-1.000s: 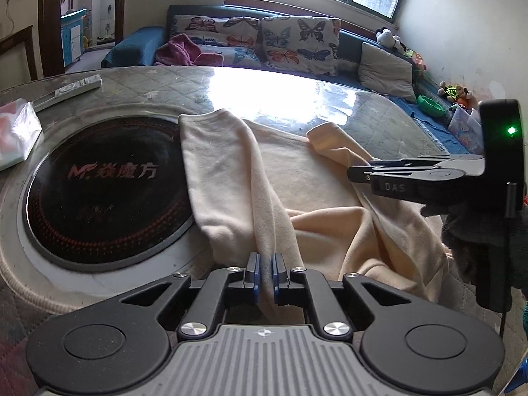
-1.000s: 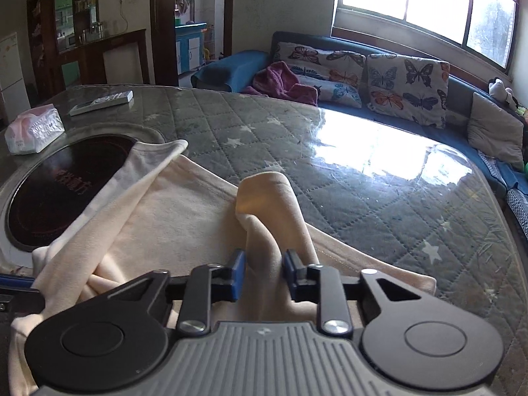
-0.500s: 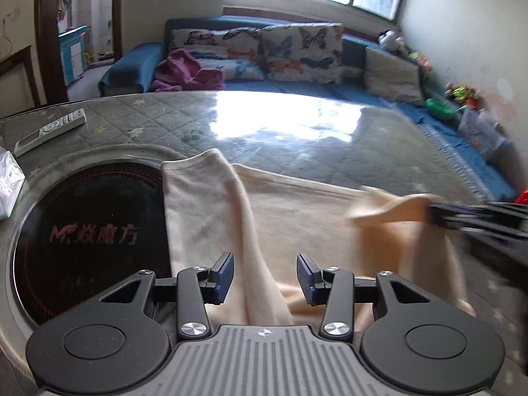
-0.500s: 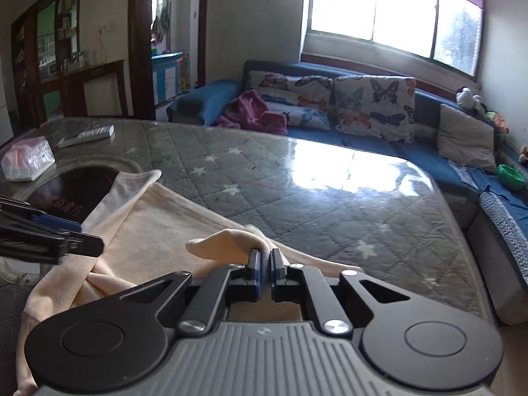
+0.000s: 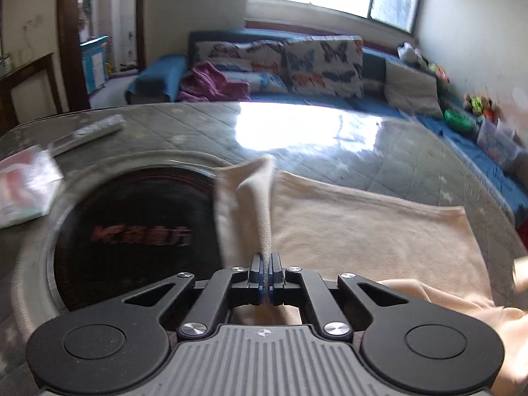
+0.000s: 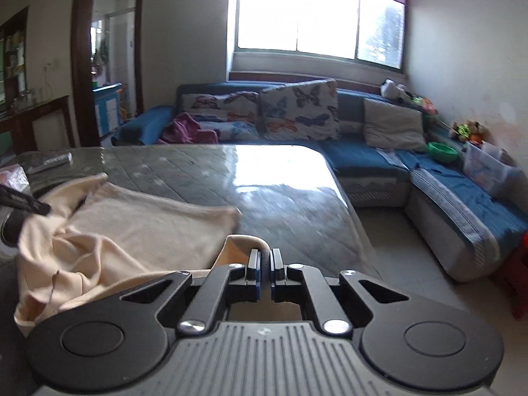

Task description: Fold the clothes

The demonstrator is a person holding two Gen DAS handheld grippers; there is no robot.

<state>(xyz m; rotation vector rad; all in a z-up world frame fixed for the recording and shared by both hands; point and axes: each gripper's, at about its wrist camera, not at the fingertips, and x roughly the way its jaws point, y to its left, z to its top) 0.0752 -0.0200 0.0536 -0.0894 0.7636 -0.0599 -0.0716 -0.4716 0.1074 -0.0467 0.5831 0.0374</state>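
Observation:
A cream garment (image 5: 363, 224) lies spread on the quilted table top, bunched at its near right corner. My left gripper (image 5: 265, 264) is shut on a raised fold of it, which stands up in a narrow ridge above the black round plate's edge. In the right wrist view the same garment (image 6: 148, 217) stretches away to the left. My right gripper (image 6: 265, 259) pinches a curled edge of the cloth near the table's right side, jaws almost together. The left gripper's dark tip (image 6: 33, 205) shows at the far left.
A black round hotplate (image 5: 132, 231) is set into the table on the left. A tissue pack (image 5: 23, 191) and a remote control (image 5: 89, 132) lie beyond it. A blue sofa (image 6: 363, 155) with butterfly cushions runs behind and along the right, with floor between.
My left gripper opened half a second ago and has shut again on a fold. The right gripper closed on the cloth edge and moved right, pulling the garment flatter.

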